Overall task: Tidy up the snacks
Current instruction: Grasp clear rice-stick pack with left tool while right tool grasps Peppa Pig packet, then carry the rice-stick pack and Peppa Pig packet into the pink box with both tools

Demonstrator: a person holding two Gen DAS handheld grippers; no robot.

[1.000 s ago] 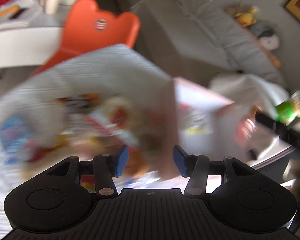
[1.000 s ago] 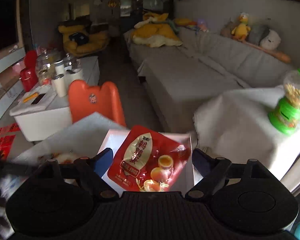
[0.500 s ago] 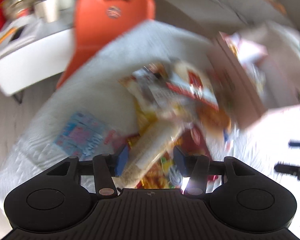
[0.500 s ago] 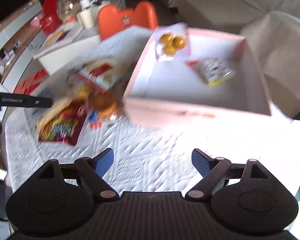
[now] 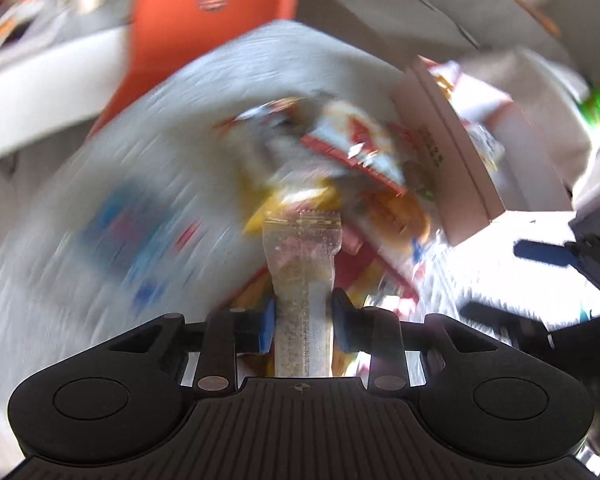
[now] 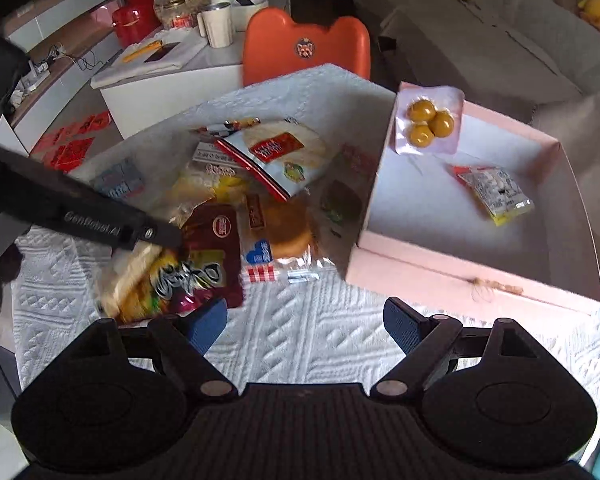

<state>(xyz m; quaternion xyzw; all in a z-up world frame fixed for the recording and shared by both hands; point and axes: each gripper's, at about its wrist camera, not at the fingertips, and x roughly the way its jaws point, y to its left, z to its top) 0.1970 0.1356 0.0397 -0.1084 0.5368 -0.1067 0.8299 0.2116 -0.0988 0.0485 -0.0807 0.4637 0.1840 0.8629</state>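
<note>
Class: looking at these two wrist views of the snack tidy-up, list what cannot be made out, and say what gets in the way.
- Left wrist view: the snack pile is smeared by motion blur; no labels readable.
- Left wrist view: the bar in the left gripper has its near end hidden behind the gripper body.
- Right wrist view: the left gripper's arm covers part of the pile.
- Right wrist view: print on the packet in the pink box is too small.

Matte black ribbed housings, round recessed discs, metal pivot pins, blue ridged fingertips [image 6: 399,322]. White lettering, seemingly "GenRobot.AI", along left gripper [image 6: 156,236] arm. Right gripper [image 6: 300,322] alike.
</note>
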